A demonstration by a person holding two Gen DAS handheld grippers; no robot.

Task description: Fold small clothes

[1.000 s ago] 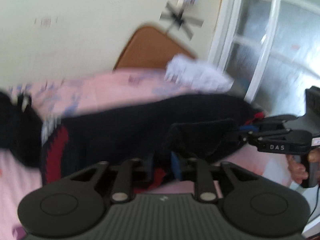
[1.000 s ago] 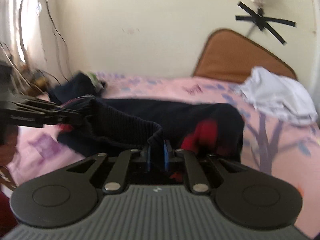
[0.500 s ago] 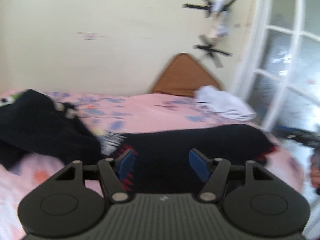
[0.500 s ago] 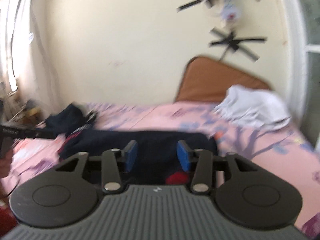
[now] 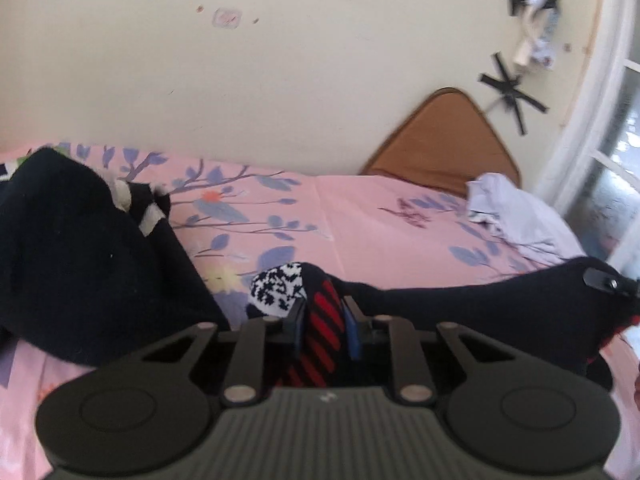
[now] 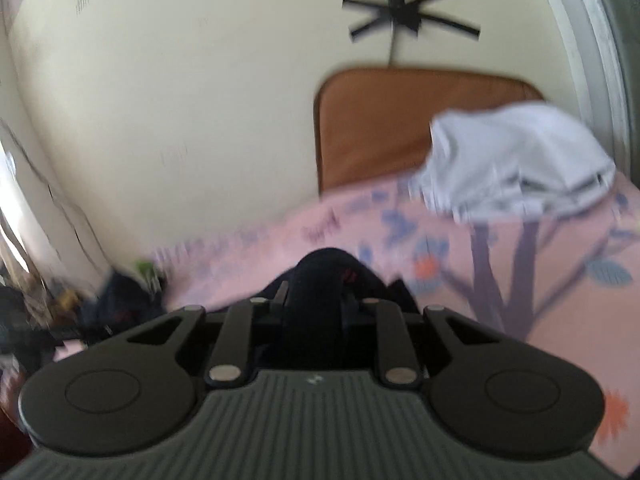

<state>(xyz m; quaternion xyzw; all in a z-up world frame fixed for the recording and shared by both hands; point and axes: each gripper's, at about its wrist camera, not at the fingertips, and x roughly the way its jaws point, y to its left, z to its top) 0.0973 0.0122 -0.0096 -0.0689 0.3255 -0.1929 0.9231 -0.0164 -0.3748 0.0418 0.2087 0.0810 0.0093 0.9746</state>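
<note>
The left gripper (image 5: 323, 325) has its fingers pinched on the red-striped end of the dark garment (image 5: 460, 304), the right gripper (image 6: 314, 304) on its far end; the long axis runs between them above the bed (image 5: 360, 208). Two other garments lie apart: one dark pile (image 5: 80, 264), one white garment (image 5: 516, 216).

sock (image 5: 460, 304) on bed (image 5: 360, 208), sweater (image 5: 80, 248) left.

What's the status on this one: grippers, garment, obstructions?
Left gripper shut on dark garment's red-striped end. Right gripper shut on its other end. Black clothing pile lies left.
</note>
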